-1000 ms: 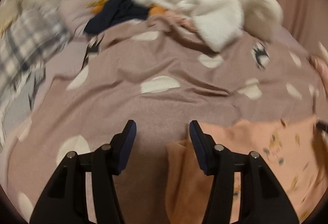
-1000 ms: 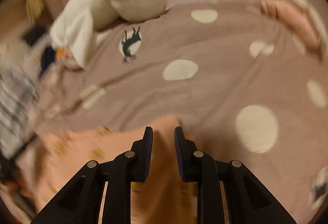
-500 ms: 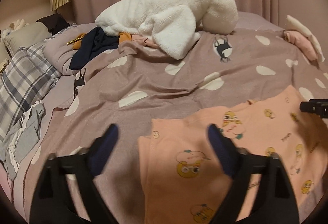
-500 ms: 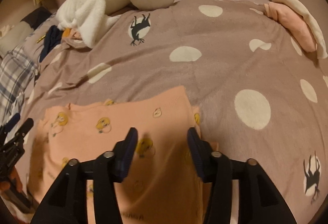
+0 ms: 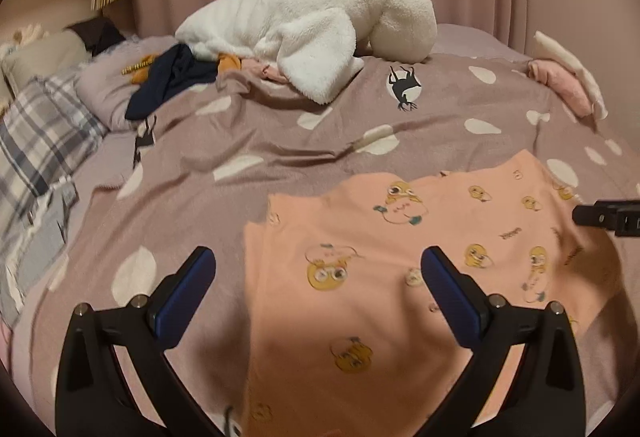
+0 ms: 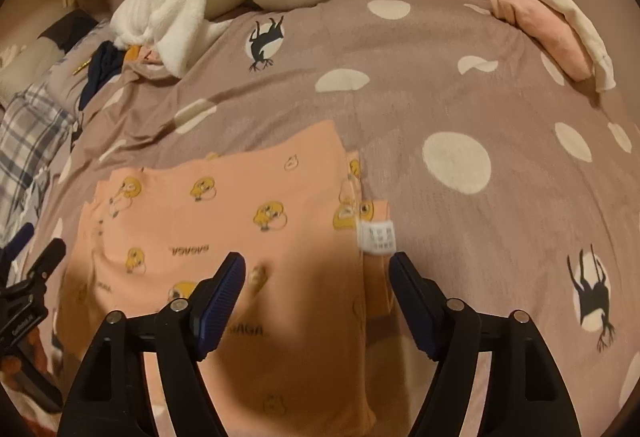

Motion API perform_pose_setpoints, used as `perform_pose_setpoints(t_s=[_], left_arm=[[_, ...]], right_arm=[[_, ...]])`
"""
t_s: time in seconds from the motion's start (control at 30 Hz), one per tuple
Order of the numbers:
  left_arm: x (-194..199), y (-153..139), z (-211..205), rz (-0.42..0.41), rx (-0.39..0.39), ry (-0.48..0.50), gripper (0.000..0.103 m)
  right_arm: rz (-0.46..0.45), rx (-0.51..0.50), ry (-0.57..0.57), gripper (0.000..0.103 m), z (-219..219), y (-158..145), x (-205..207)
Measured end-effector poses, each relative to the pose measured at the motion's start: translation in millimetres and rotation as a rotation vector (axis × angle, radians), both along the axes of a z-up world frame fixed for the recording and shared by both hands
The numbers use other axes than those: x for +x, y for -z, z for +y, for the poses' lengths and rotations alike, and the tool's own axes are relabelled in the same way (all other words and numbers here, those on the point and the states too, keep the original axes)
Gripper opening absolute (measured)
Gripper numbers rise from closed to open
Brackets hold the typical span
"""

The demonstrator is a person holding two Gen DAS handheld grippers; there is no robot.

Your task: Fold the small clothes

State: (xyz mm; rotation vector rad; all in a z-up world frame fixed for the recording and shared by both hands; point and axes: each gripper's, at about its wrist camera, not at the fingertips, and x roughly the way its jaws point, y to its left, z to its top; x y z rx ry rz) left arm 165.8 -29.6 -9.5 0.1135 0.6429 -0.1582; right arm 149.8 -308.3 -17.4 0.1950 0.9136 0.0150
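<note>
A peach garment (image 5: 400,237) printed with yellow cartoon faces lies flat on the mauve dotted bedspread (image 5: 240,125). My left gripper (image 5: 316,257) hovers over its left edge, jaws opening wide, nothing pressed between the pads. In the right wrist view the same garment (image 6: 224,205) shows a white label (image 6: 378,235) at its right edge. My right gripper (image 6: 316,259) hangs just above that edge, jaws opening, with cloth below them but not pinched. Each gripper appears at the edge of the other's view: the right gripper (image 5: 600,217) and the left gripper (image 6: 36,269).
A white fleece garment (image 5: 304,25) is heaped at the back of the bed, with a navy garment (image 5: 168,81) beside it. A plaid pillow (image 5: 36,141) lies to the left. Folded pink and cream clothes (image 6: 548,33) sit at the far right. Curtains hang behind.
Both grippers have opened, let go of the peach garment and drawn back from it. The garment now lies spread flat between them.
</note>
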Motion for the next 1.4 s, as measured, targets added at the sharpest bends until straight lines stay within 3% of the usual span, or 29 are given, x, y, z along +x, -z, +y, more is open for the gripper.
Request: perform_pose_setpoints(t_s=[0.3, 0.47, 0.6, 0.83, 0.93, 1.0, 1.07, 1.2, 1.3, 1.4], left_arm=[[-13.2, 10.2, 5.4, -0.035, -0.001, -0.004, 0.103], [-8.9, 24.4, 4.2, -0.015, 0.070, -0.005, 0.103], [-3.2, 34.8, 7.1, 0.004, 0.126, -0.010, 0.103], [4.2, 39.2, 25.5, 0.052, 0.044, -0.029, 0.103], [7.5, 40.8, 29.5, 0.059, 0.042, -0.052, 0.103], [10.9, 42.6, 32.3, 0.073, 0.035, -0.066, 0.103], [13.7, 44.5, 36.4, 0.085, 0.026, -0.080, 0.103], [15.1, 44.7, 40.7, 0.088, 0.019, -0.111, 0.103], [16.1, 45.7, 42.1, 0.088, 0.026, -0.123, 0.103], [18.3, 47.8, 44.2, 0.098, 0.035, -0.139, 0.103]], right_arm=[[0.012, 0.067, 0.010, 0.083, -12.7, 6.9, -23.8], [0.026, 0.168, 0.002, 0.083, -26.5, 23.9, -28.8], [0.029, 0.308, 0.021, 0.083, -42.5, 44.8, -26.0], [-0.079, 0.327, -0.080, 0.083, -23.6, 49.3, -22.7], [-0.091, 0.365, -0.121, 0.066, -16.0, 52.1, -15.3], [-0.078, 0.392, -0.121, 0.042, -16.5, 55.7, -12.4], [-0.074, 0.408, -0.104, 0.030, -22.2, 59.7, -11.9], [-0.089, 0.436, -0.102, 0.022, -25.2, 62.2, -14.2], [-0.111, 0.420, -0.126, 0.021, -24.2, 64.0, -14.3], [-0.116, 0.485, -0.134, 0.021, -33.6, 69.8, -13.3]])
